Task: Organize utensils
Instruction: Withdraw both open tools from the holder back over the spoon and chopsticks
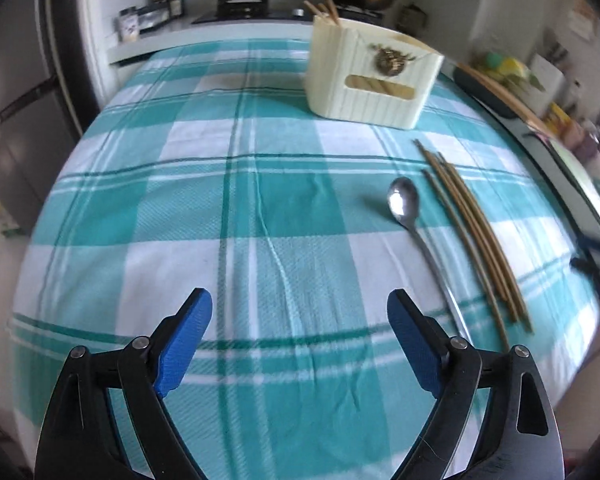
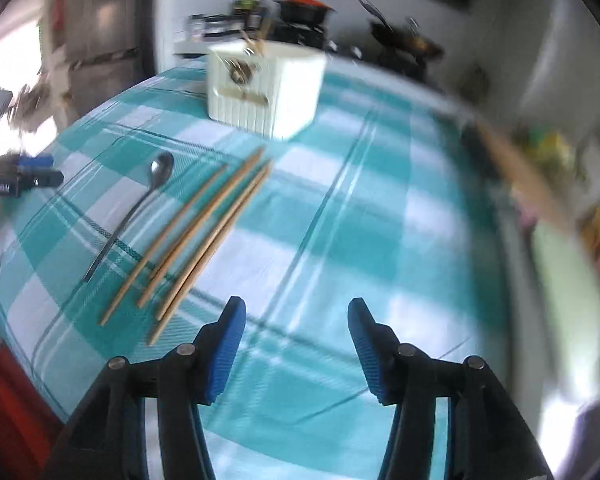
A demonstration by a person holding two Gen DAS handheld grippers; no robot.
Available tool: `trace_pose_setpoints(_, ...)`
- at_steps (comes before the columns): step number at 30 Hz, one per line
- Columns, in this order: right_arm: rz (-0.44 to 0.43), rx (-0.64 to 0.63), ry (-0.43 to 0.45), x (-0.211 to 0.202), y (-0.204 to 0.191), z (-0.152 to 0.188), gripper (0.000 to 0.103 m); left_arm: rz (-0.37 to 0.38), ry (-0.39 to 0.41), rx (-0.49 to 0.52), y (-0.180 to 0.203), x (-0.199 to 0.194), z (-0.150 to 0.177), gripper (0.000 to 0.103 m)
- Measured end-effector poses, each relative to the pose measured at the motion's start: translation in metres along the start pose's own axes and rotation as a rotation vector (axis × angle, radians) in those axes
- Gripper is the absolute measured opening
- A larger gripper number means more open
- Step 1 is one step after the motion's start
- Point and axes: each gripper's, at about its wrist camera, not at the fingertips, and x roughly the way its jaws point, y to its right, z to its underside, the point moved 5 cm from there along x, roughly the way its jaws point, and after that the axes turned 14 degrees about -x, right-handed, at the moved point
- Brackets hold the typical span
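A: Left gripper [image 1: 300,340] gapes empty; spoon [image 1: 404,200] and chopsticks [image 1: 472,232] lie ahead to its right.
B: Right gripper [image 2: 296,340] spread too, chopsticks ahead-left, holder [image 2: 264,88] beyond. Bunched sticks may scatter if pinched together.

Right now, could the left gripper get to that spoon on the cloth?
Probably yes. The left gripper is open and holds nothing, and the spoon lies bare on the tablecloth ahead to its right, with nothing between them. The chopsticks lie beyond it.
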Motion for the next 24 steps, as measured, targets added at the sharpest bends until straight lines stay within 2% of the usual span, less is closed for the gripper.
trace_pose_setpoints(2, 0.029, 0.105, 0.022, 0.015, 0.005, 0.004, 0.054, -0.02, 0.049, 0.004, 0.003, 0.009, -0.002, 0.09)
trace_pose_setpoints(6, 0.044, 0.194, 0.053, 0.03, 0.013, 0.001, 0.054, -0.038, 0.101, 0.006, 0.003, 0.021, -0.005, 0.09)
trace_pose_setpoints(9, 0.059, 0.202, 0.048, 0.042, 0.01, -0.001, 0.054, -0.045, 0.082, -0.017, 0.0, 0.035, -0.002, 0.09)
trace_pose_setpoints(12, 0.035, 0.224, 0.017, 0.056, 0.006, 0.007, 0.054, -0.059, 0.058, -0.02, -0.001, 0.04, 0.001, 0.09)
trace_pose_setpoints(24, 0.062, 0.23, 0.037, 0.053, 0.003, 0.014, 0.054, -0.09, 0.047, -0.041, -0.006, 0.045, 0.001, 0.095)
